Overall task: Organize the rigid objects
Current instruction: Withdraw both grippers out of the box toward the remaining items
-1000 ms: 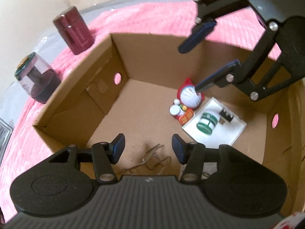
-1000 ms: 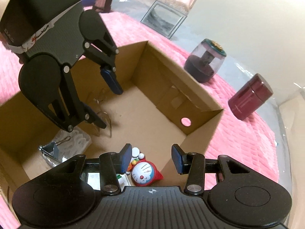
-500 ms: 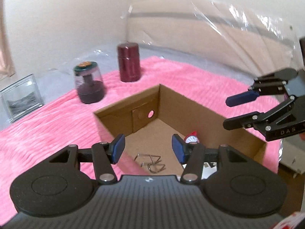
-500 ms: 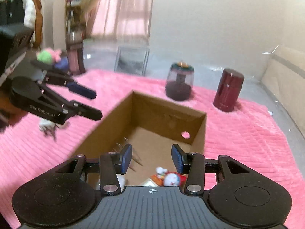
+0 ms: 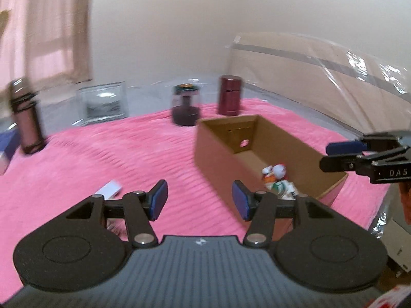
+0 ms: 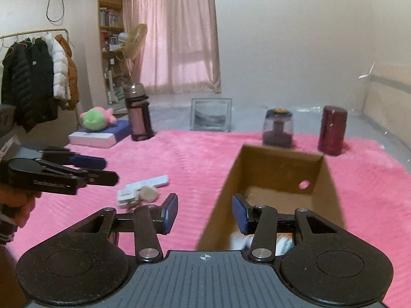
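A second ago both grippers hung over the open cardboard box (image 5: 226,151), fingers pointing down at the toy figure (image 5: 276,177) and the wire clips on its floor; now the left gripper (image 5: 199,200) is out of the box and level, over the pink blanket (image 5: 115,154) to the box's left. The right gripper (image 6: 204,213) is likewise up and level, straddling the box's near left wall. New things show: a white remote (image 6: 147,183), a tall bottle (image 6: 138,113) and a glass block (image 6: 210,114).
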The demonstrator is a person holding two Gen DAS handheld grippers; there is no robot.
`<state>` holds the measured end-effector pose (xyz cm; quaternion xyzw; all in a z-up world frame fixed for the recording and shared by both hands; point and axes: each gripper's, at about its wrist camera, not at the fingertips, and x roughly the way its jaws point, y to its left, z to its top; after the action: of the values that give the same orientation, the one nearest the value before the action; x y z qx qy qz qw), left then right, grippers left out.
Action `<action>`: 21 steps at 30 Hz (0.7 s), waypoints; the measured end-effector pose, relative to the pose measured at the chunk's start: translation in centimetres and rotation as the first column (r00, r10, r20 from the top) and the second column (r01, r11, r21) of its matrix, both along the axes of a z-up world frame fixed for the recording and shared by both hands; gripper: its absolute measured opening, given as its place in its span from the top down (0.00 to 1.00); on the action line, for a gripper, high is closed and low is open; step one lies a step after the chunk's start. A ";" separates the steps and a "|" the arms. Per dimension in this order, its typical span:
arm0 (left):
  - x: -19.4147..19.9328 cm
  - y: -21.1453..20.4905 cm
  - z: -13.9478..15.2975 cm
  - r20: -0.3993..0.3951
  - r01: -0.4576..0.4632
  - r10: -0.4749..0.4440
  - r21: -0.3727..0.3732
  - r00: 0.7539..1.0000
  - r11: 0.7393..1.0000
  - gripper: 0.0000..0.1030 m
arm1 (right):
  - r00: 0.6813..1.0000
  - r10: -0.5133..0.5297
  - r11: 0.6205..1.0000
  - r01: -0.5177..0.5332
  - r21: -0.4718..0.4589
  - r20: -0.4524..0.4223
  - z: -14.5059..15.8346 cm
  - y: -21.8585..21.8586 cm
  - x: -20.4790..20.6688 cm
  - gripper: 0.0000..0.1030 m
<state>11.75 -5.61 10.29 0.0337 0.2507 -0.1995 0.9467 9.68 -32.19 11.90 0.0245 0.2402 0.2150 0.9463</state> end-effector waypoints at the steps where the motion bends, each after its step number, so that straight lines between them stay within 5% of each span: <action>1: -1.0 1.0 -0.3 0.000 -0.023 0.023 -0.002 1.000 1.000 0.44 | 1.000 0.001 1.000 -0.001 0.022 -0.010 -0.5 0.7 -0.5 0.57; 11: -6.8 10.4 -3.8 -0.053 -0.275 0.275 0.003 0.960 0.961 0.43 | 0.992 0.075 0.996 -0.069 0.059 -0.105 -5.2 7.5 -2.5 0.54; 21: -6.5 13.4 -5.7 -0.077 -0.325 0.324 0.010 0.943 0.946 0.36 | 0.985 0.109 0.993 -0.103 0.052 -0.136 -7.0 11.1 -1.6 0.35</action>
<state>5.27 7.83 4.61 -0.0172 0.2888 -0.0425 0.9563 8.06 -21.13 4.93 0.0477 0.3014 0.2681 0.9138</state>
